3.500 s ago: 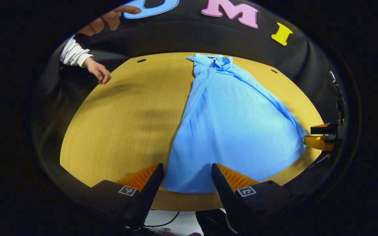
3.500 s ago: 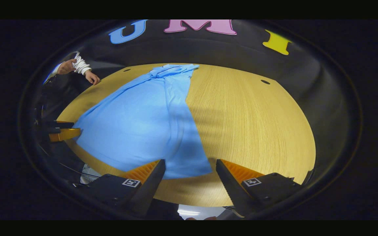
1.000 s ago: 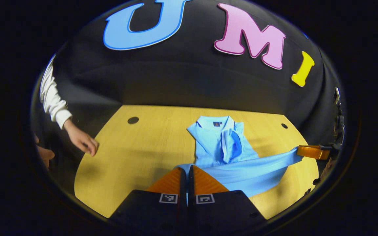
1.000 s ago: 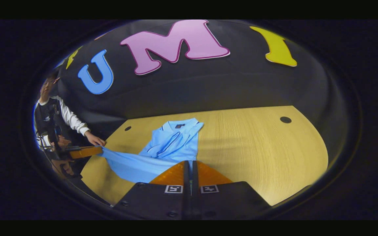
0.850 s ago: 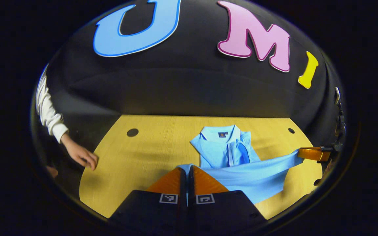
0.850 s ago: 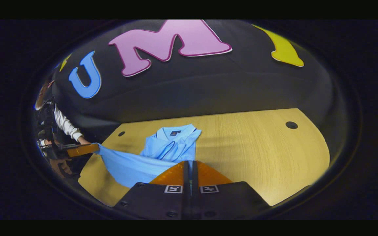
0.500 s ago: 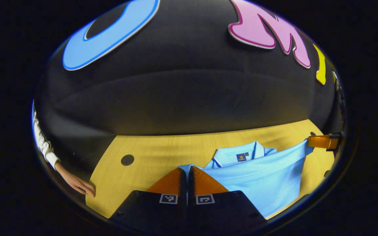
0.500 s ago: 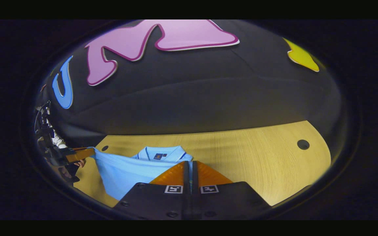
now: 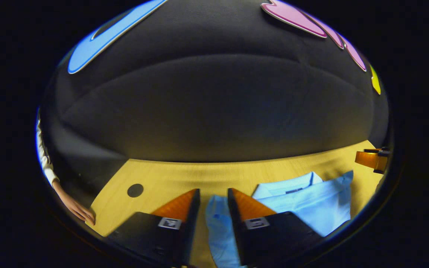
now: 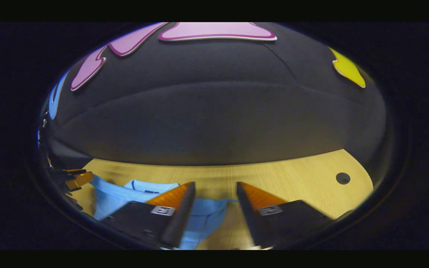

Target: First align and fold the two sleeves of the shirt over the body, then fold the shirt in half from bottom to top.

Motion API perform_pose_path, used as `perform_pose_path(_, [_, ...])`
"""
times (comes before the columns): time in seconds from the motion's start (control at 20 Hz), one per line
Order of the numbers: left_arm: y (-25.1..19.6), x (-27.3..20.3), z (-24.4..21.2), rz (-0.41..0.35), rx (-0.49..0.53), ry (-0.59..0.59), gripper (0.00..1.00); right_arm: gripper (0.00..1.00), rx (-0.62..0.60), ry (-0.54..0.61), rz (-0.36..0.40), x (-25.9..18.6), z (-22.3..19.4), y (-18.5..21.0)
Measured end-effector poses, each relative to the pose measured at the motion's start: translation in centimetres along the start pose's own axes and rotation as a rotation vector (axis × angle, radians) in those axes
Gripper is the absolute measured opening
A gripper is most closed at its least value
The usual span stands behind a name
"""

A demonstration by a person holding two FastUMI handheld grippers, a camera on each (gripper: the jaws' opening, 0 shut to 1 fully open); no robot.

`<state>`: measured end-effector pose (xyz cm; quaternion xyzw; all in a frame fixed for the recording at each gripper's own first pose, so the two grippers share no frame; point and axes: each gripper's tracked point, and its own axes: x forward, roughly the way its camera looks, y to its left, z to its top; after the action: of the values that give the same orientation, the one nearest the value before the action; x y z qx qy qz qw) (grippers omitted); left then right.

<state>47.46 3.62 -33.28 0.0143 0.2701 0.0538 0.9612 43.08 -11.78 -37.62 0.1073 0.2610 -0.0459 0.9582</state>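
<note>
Nearest in the left gripper view, the left gripper (image 9: 213,193) has its two fingers a little way apart, and a corner of the blue shirt (image 9: 311,199) lies between them, not pinched. In the right gripper view, the right gripper (image 10: 212,188) is spread wider, with the shirt's other corner lying loose by its left finger.

The shirt lies flat on the yellow table (image 9: 199,176), its bottom edge laid up over the collar (image 9: 292,185).

This looks like the letting-go step of the bottom-to-top fold. To do it well, I think both grippers should lift straight up and away slowly, so no finger drags a corner back.

Far left, a person's hand (image 9: 76,210) rests on the table edge.
</note>
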Motion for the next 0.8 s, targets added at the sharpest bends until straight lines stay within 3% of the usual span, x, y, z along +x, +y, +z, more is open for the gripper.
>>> perform_pose_path(0.05, [0.2,-0.2,0.3,0.010,-0.015,-0.020,0.59,0.97,-0.010,-0.025,-0.018,-1.1,1.6,-0.6])
perform_pose_path(0.15, [0.9,-0.9,0.9,0.016,-0.019,-0.051,1.00,0.91,0.003,-0.056,-0.036,-1.8,2.5,-0.9])
perform_pose_path(0.2, [1.3,-1.7,1.5,0.021,-0.018,-0.078,0.97,0.98,0.008,-0.074,-0.051,-2.4,2.8,-1.2])
perform_pose_path(0.25, [1.8,-2.9,2.4,0.026,-0.024,-0.119,0.96,0.91,0.013,-0.097,-0.056,-3.5,3.3,-1.6])
perform_pose_path(0.3, [2.0,-4.7,3.4,0.019,-0.041,-0.159,0.98,0.91,0.019,-0.116,-0.053,-5.0,3.6,-1.8])
perform_pose_path(0.35, [2.2,-7.0,4.6,0.005,-0.055,-0.215,0.98,0.98,0.029,-0.144,-0.042,-6.9,4.0,-1.8])
perform_pose_path(0.55, [3.6,-21.6,7.7,-0.054,-0.092,-0.387,0.99,0.98,0.027,-0.232,0.039,-18.4,6.1,-1.2])
perform_pose_path(0.8, [4.8,-38.0,0.8,-0.077,-0.109,-0.308,0.98,0.97,-0.023,-0.211,0.088,-33.2,4.0,1.0])
